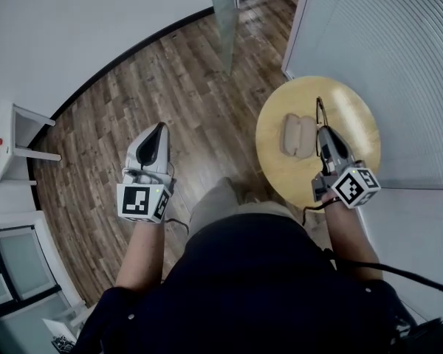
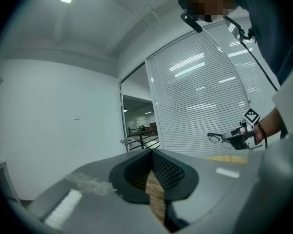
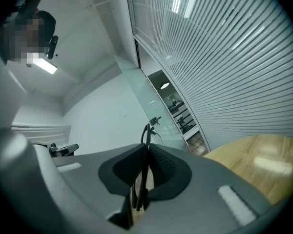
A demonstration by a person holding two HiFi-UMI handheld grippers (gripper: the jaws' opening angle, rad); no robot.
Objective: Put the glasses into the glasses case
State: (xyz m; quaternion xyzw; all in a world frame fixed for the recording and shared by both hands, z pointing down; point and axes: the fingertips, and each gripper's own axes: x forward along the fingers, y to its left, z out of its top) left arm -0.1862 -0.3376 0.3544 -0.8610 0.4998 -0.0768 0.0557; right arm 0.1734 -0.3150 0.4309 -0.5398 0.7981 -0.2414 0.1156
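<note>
An open beige glasses case (image 1: 296, 135) lies on the round wooden table (image 1: 354, 116). My right gripper (image 1: 323, 130) hovers just right of the case, shut on the thin dark glasses (image 1: 319, 110), which stick out beyond its tips. In the right gripper view the glasses frame (image 3: 145, 135) runs edge-on between the closed jaws of the right gripper (image 3: 145, 147). My left gripper (image 1: 161, 128) hangs over the wood floor, well left of the table, shut and holding nothing. From the left gripper (image 2: 151, 152), the glasses (image 2: 215, 137) show far off to the right.
A wall of white blinds (image 1: 384, 35) stands right behind the table. A glass panel (image 1: 225, 21) rises from the wood floor (image 1: 170, 80) at the back. A white shelf (image 1: 18, 142) stands at the far left. The table top (image 3: 254, 165) shows at right.
</note>
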